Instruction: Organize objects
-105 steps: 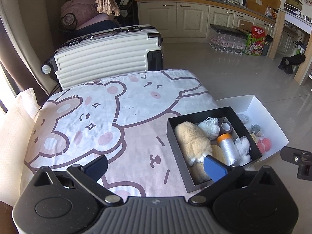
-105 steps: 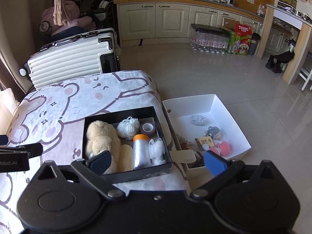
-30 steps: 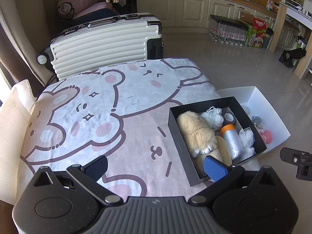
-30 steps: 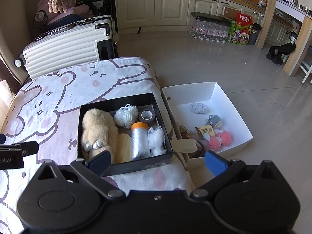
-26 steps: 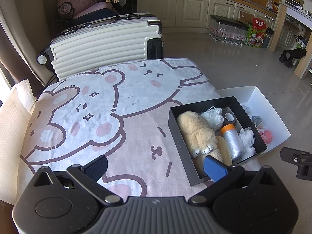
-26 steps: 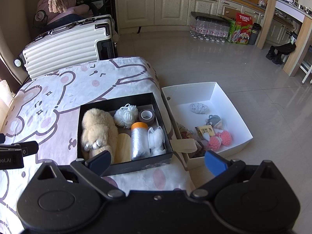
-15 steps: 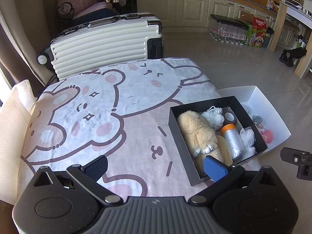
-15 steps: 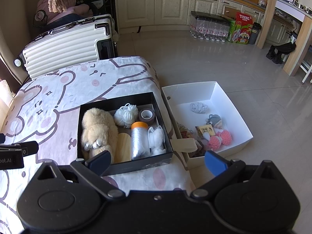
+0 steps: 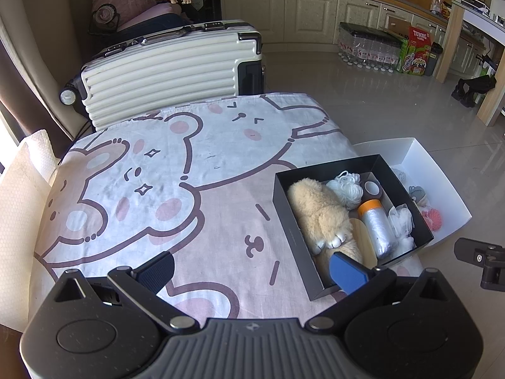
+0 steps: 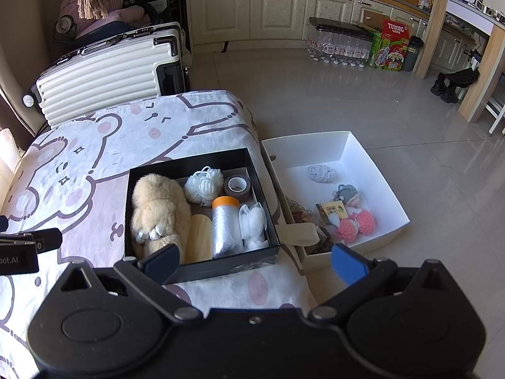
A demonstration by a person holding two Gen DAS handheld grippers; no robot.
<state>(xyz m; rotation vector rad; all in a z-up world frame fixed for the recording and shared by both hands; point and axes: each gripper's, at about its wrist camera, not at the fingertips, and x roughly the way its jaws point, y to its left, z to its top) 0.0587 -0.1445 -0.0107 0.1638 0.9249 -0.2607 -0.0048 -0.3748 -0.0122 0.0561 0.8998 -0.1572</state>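
The left hand-held gripper (image 9: 251, 270) hangs above the near edge of the bed (image 9: 189, 170), its two blue fingers wide apart and holding nothing. The right hand-held gripper (image 10: 254, 260) also has its fingers spread apart and empty, above the near side of the black box (image 10: 189, 161).

The black box stands on the bear-print sheet, at about 4 o'clock from the middle of the bed in the left wrist view. Inside it, a beige plush toy (image 10: 157, 211) lies along the 9 o'clock side. A white yarn ball (image 10: 203, 188) and a roll of brown tape (image 10: 237, 186) are at the 12 o'clock end. An orange-capped roll of clear film (image 10: 225, 225) lies in the middle, with a white fluffy piece (image 10: 254, 224) just beside it at 3 o'clock, and a pale wooden piece (image 10: 200, 237) between the film roll and the plush toy.

A white box (image 10: 372, 170) stands on the floor at 3 o'clock from the black box, holding a grey knitted piece (image 10: 321, 173), a small grey doll (image 10: 347, 194), a small card (image 10: 333, 211) and pink pompoms (image 10: 358, 224). A cream suitcase (image 9: 170, 72) lies on its side beyond the bed at 12 o'clock.
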